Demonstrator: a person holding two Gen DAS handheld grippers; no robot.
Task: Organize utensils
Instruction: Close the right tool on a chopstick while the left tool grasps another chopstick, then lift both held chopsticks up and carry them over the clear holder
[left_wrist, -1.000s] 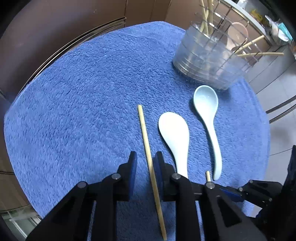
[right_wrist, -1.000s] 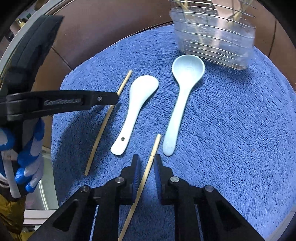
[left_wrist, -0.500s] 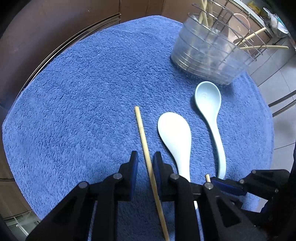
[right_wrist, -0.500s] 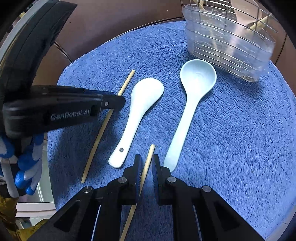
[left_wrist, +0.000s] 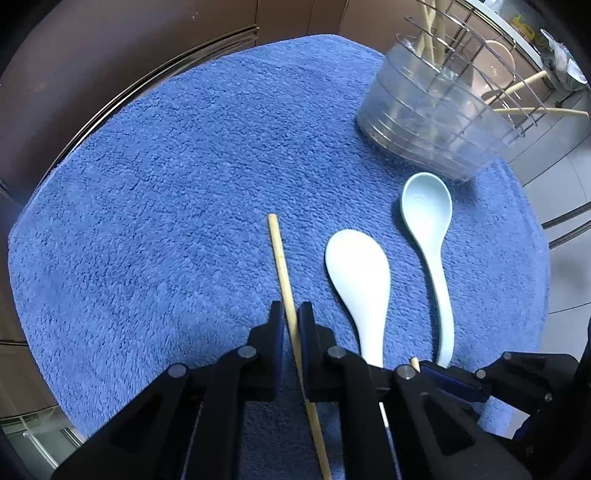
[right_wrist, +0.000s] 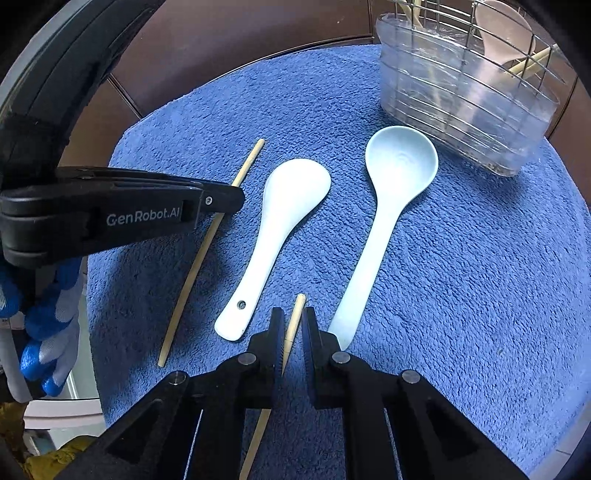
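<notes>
Left gripper (left_wrist: 291, 321) is clamped on one chopstick (left_wrist: 282, 266) at lower centre, its jaws having just closed from a looser gap; right gripper (right_wrist: 292, 326) is clamped on the other chopstick (right_wrist: 295, 317). Both sticks lie on the blue mat (left_wrist: 166, 192) beside the white spoon (left_wrist: 360, 280) and pale blue spoon (left_wrist: 428, 218). The holder (right_wrist: 465, 99), upper right, contains chopsticks and a spoon, cut off by the frame; each gripped stick's lower end is hidden.

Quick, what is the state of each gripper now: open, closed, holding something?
Left gripper: just closed on the left chopstick.
Right gripper: closed on the right chopstick.
</notes>
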